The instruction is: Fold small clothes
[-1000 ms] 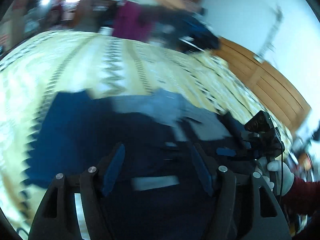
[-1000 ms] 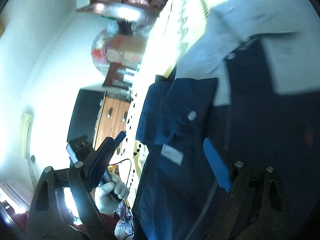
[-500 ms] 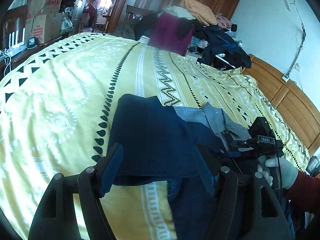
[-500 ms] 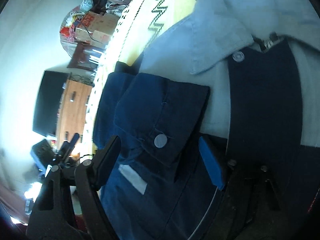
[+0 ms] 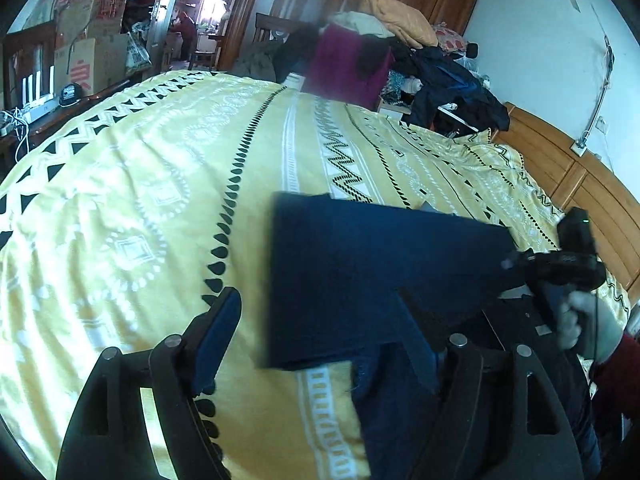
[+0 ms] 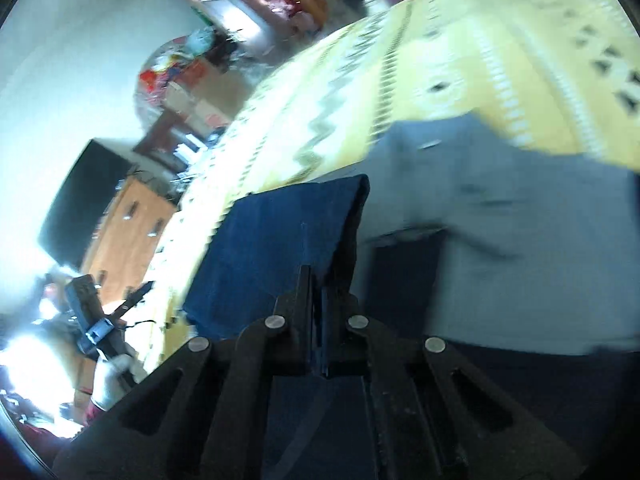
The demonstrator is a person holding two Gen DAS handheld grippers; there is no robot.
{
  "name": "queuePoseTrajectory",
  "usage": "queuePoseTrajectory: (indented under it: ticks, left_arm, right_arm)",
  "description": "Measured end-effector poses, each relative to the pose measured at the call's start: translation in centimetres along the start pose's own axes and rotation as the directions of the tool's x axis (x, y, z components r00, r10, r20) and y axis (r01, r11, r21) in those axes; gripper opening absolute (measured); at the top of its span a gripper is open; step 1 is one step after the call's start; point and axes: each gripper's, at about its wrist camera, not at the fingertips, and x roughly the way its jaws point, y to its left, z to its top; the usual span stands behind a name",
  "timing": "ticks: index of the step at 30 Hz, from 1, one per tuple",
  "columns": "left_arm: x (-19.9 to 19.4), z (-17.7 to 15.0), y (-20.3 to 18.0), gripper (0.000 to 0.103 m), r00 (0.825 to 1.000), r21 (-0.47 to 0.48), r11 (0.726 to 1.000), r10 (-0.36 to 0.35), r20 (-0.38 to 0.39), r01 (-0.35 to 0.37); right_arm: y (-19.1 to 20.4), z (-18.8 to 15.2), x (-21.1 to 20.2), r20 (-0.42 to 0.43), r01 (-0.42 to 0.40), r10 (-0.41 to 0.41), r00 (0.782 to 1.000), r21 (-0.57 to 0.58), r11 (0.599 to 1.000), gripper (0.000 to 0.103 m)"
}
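**Denim shirt mid-fold on a patterned bed**

A dark blue shirt (image 5: 360,272) lies on the near right part of a yellow bedspread (image 5: 160,200), one navy panel lifted clear of the cover. The right tongs (image 6: 318,292) are pinched tight on the near edge of that panel, while the left tongs (image 5: 320,336) hang wide apart above the shirt's near left corner, holding nothing. A paler grey-blue part (image 6: 500,240), apparently the collar or inside face, shows to the right in the right wrist view.

The cloth looks like denim: light enough to lift by one edge, soft, yet with enough body to hold a crease, and not slippery. Hems, cuffs and corners seem the best places to take hold, since a pinch in mid-panel would bunch it. The bed offers wide open room to the left and far side; heaped clothes (image 5: 440,72) sit well apart at the far end. The near edge of the bed is close, so a panel swung that way could slide off.
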Motion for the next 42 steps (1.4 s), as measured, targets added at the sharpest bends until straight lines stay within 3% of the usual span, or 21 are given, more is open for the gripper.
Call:
queuePoseTrajectory:
  ticks: [3, 7, 11, 15, 18, 21, 23, 27, 31, 33, 35, 37, 38, 40, 42]
  left_arm:
    - [0.3, 0.2, -0.2, 0.079, 1.0, 0.0, 1.0, -0.008, -0.003, 0.008]
    - [1.7, 0.5, -1.9, 0.079, 0.999, 0.032, 0.999, -0.037, -0.02, 0.038]
    - [3.9, 1.2, -3.6, 0.079, 0.997, 0.078, 0.996, -0.044, -0.063, 0.048]
    - [4.9, 0.7, -6.9, 0.079, 0.981, 0.16, 0.978, -0.111, -0.157, 0.136]
    - [5.0, -1.1, -8.6, 0.079, 0.974, 0.246, 0.964, -0.043, -0.221, 0.099]
    - [4.9, -2.7, -8.7, 0.079, 0.975, 0.248, 0.968, 0.011, -0.223, 0.046]
    - [6.4, -3.1, -8.9, 0.079, 0.972, 0.277, 0.961, 0.089, -0.219, -0.026]
    - [9.3, -2.8, -9.1, 0.079, 0.954, 0.309, 0.931, 0.253, -0.161, -0.195]
    - [8.2, -3.1, -6.3, 0.081, 0.935, 0.201, 0.931, 0.332, -0.121, -0.304]
    - [7.6, -3.7, -4.6, 0.084, 0.94, 0.139, 0.946, 0.312, -0.139, -0.293]
    - [7.5, -4.0, -4.8, 0.083, 0.948, 0.154, 0.951, 0.288, -0.136, -0.267]
    - [7.0, -3.9, -5.9, 0.083, 0.963, 0.186, 0.961, 0.233, -0.136, -0.206]
    - [6.3, -3.9, -6.5, 0.083, 0.975, 0.182, 0.971, 0.182, -0.126, -0.158]
    - [4.6, -4.0, -7.2, 0.083, 0.991, 0.169, 0.983, 0.085, -0.103, -0.067]
    - [3.0, -3.9, -7.4, 0.083, 0.997, 0.165, 0.986, 0.041, -0.064, -0.03]
  right_arm:
    - [-3.4, 0.1, -2.4, 0.015, 0.084, -0.085, 0.996, 0.037, 0.996, 0.002]
    - [-6.3, -0.5, -4.4, 0.024, 0.125, -0.127, 0.992, 0.072, 0.99, 0.002]
    - [-7.8, -1.4, -3.3, -0.019, 0.098, -0.096, 0.995, 0.097, 0.99, 0.002]
    - [-9.0, -1.9, -2.5, -0.024, 0.077, -0.075, 0.997, 0.132, 0.988, 0.002]
    - [-8.9, -1.7, -2.6, -0.012, 0.059, -0.057, 0.998, 0.143, 0.988, 0.002]
    - [-8.0, -1.5, -3.7, 0.018, 0.018, -0.02, 1.0, 0.14, 0.99, 0.002]
    - [-7.3, -1.5, -4.4, 0.037, 0.0, -0.004, 0.999, 0.133, 0.991, 0.002]
    - [-8.4, -1.8, -4.9, 0.013, 0.073, -0.075, 0.997, 0.138, 0.988, 0.002]
    - [-10.8, -3.5, -3.4, -0.105, 0.191, -0.178, 0.978, 0.123, 0.974, 0.003]
    - [-10.9, -4.1, -2.8, -0.163, 0.234, -0.217, 0.962, 0.093, 0.968, 0.009]
    - [-9.6, -3.9, -3.9, -0.157, 0.307, -0.299, 0.941, 0.029, 0.951, 0.015]
    - [-7.1, -3.4, -6.6, -0.074, 0.375, -0.377, 0.923, -0.04, 0.926, 0.034]
    - [-6.1, -3.1, -7.6, -0.032, 0.388, -0.39, 0.92, -0.054, 0.92, 0.038]
    - [-3.6, -2.3, -9.3, 0.061, 0.364, -0.36, 0.931, -0.082, 0.928, 0.04]
    - [-1.5, -1.1, -8.7, 0.085, 0.297, -0.288, 0.954, -0.126, 0.946, 0.04]
